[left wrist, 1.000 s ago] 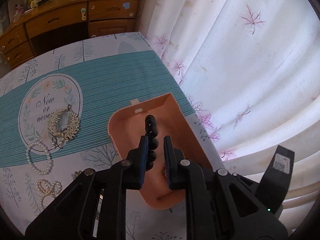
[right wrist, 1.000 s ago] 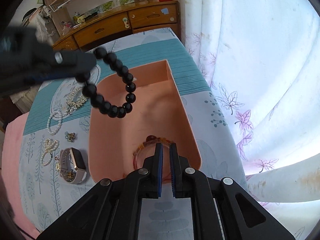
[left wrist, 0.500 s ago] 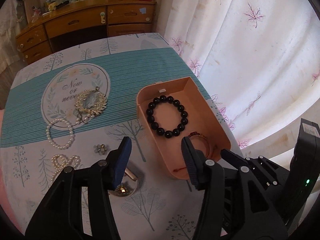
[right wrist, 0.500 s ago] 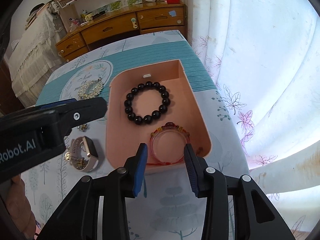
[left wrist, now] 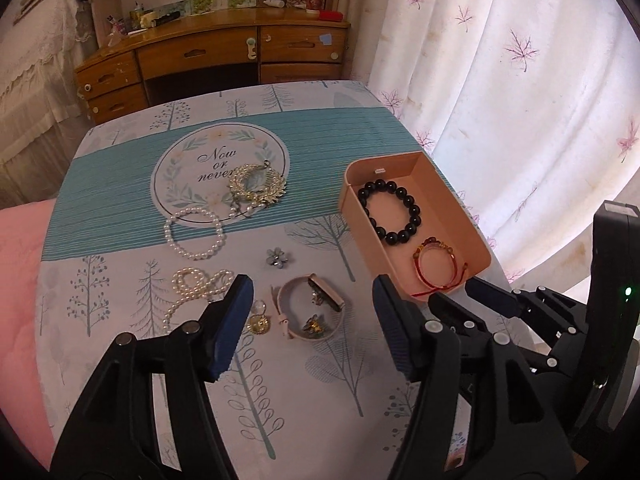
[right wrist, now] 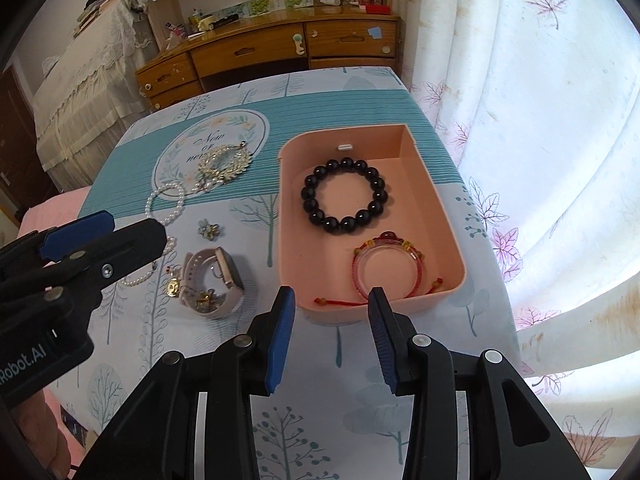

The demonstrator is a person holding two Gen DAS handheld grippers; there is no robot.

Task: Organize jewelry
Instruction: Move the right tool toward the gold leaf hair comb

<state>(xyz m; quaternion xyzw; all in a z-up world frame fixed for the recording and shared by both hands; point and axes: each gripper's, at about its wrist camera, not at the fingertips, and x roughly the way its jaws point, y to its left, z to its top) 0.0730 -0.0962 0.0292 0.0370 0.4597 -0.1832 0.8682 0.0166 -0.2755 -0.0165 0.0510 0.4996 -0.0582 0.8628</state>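
Note:
A pink box (right wrist: 448, 240) (left wrist: 352, 204) holds a black bead bracelet (right wrist: 345, 194) (left wrist: 390, 212) and a red string bracelet (right wrist: 386, 266) (left wrist: 436, 266). On the cloth lie a pale watch (left wrist: 310, 306) (right wrist: 212, 282), a gold leaf pendant (left wrist: 258, 186) (right wrist: 224, 162), a pearl bracelet (left wrist: 194, 232) (right wrist: 165, 202), a pearl bow (left wrist: 192, 286), a small flower piece (left wrist: 279, 258) (right wrist: 209, 229) and a gold charm (left wrist: 259, 323). My left gripper (left wrist: 312, 324) is open and empty above the watch. My right gripper (right wrist: 330, 336) is open and empty at the box's near edge.
The table (left wrist: 120, 184) has a tree-print cloth with a teal band. A white curtain (right wrist: 540, 120) hangs close on the right. A wooden desk (left wrist: 224, 52) stands beyond the far edge. A pink cushion (left wrist: 18, 280) lies on the left.
My left gripper let go of the black bead bracelet into the box, opened wide and drew back toward the watch. My right gripper opened and pulled back from the box.

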